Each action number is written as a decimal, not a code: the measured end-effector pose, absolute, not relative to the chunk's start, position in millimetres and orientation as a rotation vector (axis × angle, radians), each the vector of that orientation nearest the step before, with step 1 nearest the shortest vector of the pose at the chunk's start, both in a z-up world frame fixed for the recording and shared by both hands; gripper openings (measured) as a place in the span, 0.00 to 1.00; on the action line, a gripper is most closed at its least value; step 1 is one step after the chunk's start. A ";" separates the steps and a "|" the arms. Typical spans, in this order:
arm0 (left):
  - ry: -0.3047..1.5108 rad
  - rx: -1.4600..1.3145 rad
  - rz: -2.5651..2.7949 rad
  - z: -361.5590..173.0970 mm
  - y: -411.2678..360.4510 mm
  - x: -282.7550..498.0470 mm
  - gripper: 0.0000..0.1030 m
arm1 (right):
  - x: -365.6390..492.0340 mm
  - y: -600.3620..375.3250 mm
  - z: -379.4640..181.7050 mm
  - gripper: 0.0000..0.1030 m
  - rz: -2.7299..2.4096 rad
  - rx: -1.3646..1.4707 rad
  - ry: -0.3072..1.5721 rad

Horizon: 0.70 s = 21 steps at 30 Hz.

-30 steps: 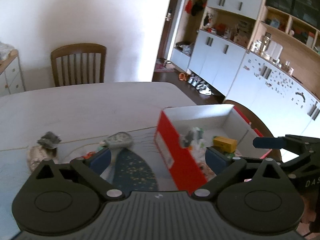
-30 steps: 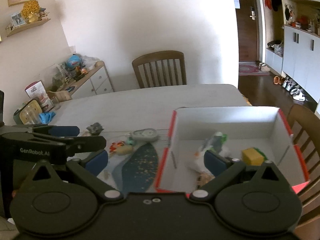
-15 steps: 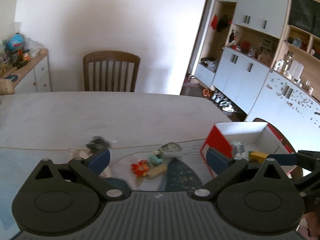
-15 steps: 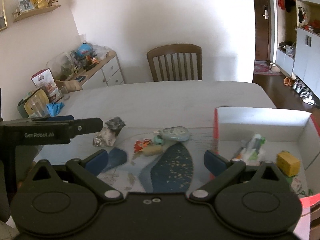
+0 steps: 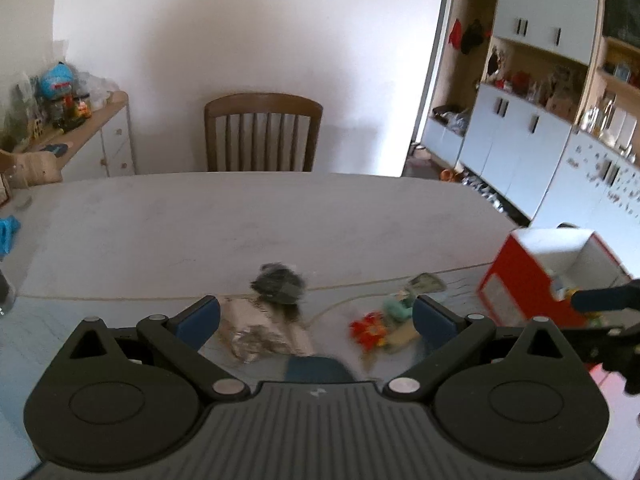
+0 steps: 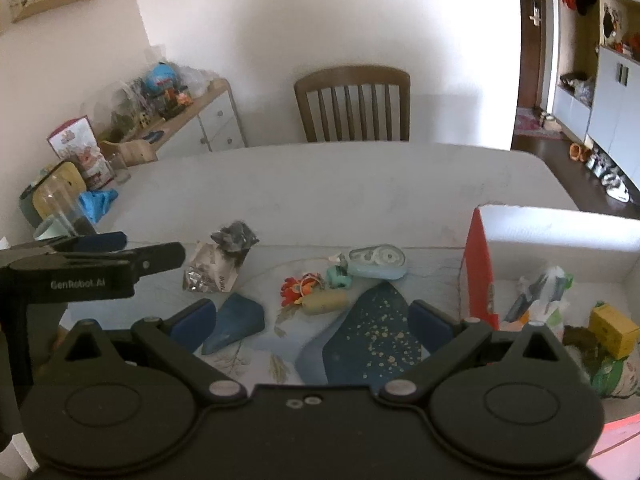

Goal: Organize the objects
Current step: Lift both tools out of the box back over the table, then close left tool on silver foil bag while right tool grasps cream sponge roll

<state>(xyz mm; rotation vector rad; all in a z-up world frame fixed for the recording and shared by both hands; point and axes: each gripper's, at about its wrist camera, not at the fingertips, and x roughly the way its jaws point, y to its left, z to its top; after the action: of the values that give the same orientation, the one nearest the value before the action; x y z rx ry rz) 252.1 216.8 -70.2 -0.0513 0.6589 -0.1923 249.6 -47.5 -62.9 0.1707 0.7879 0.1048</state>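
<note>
A red box with white inside (image 6: pixel 482 276) (image 5: pixel 520 276) stands on the table at the right, holding a yellow block (image 6: pixel 612 328) and several wrappers. Left of it lie a blue correction-tape dispenser (image 6: pixel 378 261), a small teal item (image 6: pixel 338 277), a red-and-orange toy (image 6: pixel 298 286) (image 5: pixel 370 330), a tan piece (image 6: pixel 326 302), a crumpled foil wrapper (image 6: pixel 212 270) (image 5: pixel 260 332) and a grey tuft (image 6: pixel 234 236) (image 5: pixel 280 282). My left gripper (image 5: pixel 316 316) is open above the wrapper. My right gripper (image 6: pixel 312 320) is open, just short of the toy.
A wooden chair (image 6: pixel 354 106) stands behind the table's far edge. A sideboard (image 6: pixel 192 124) with clutter lines the left wall. A glass (image 6: pixel 60 208), a blue cloth (image 6: pixel 98 200) and a printed carton (image 6: pixel 78 152) sit at the table's left end. White cabinets (image 5: pixel 520 148) fill the right.
Both grippers have swung left, away from the red box and toward the loose items on the mat. Both stay open and empty.
</note>
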 end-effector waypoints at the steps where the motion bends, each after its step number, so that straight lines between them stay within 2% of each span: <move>1: 0.663 -0.048 -0.195 -73.5 218.2 255.2 1.00 | 253.8 -45.7 -65.5 0.99 0.107 0.167 0.793; 12: 0.743 0.027 -0.237 -122.3 234.0 293.8 1.00 | 296.5 -39.4 -95.7 0.98 0.083 0.148 0.866; 21: 0.739 0.199 -0.326 -147.9 231.3 313.9 1.00 | 329.1 -42.2 -129.2 0.97 0.062 0.161 0.962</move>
<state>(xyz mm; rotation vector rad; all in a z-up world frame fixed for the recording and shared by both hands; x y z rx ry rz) 313.9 231.3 -147.9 0.1989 0.7393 -0.3262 329.1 -42.2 -129.2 0.1610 0.9617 0.0620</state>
